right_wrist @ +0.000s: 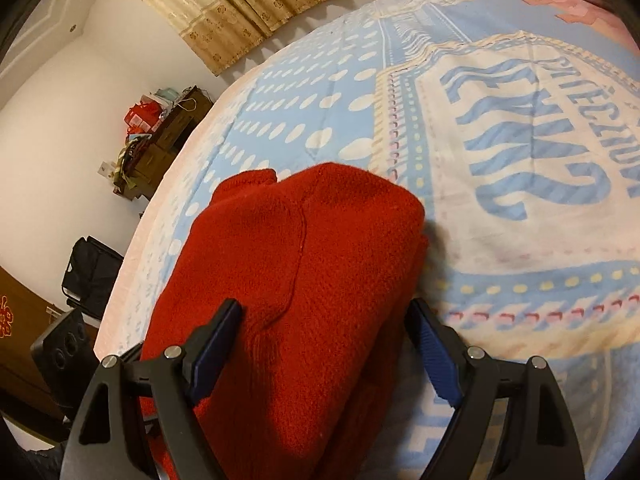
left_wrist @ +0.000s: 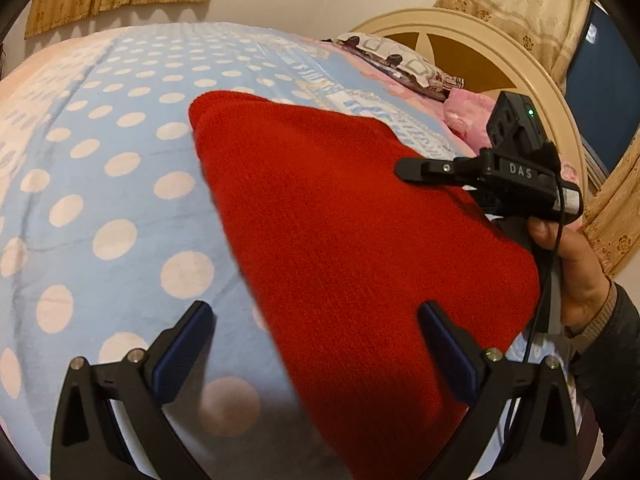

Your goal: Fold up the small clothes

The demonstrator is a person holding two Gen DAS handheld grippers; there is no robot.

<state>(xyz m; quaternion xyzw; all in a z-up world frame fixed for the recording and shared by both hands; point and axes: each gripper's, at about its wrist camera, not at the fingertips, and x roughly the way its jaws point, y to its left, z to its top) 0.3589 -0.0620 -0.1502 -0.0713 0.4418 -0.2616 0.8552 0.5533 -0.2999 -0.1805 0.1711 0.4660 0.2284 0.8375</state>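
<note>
A red knitted garment (left_wrist: 352, 232) lies folded on a blue polka-dot bedspread (left_wrist: 100, 168). My left gripper (left_wrist: 316, 340) is open, its jaws wide apart, over the garment's near left edge; it holds nothing. The right gripper (left_wrist: 408, 170) shows in the left wrist view, held by a hand, its fingers over the garment's right side. In the right wrist view the garment (right_wrist: 304, 280) fills the middle, a seam curving across it. My right gripper (right_wrist: 324, 336) is open, its jaws straddling the folded garment's near end without closing on it.
A patterned pillow (left_wrist: 400, 60) and pink fabric (left_wrist: 464, 112) lie by the round cream headboard (left_wrist: 532, 92). Curtains (right_wrist: 240, 4) hang on the wall. A cluttered wooden shelf (right_wrist: 160, 136), a black bag (right_wrist: 92, 272) and a speaker (right_wrist: 60, 344) stand beside the bed's left edge.
</note>
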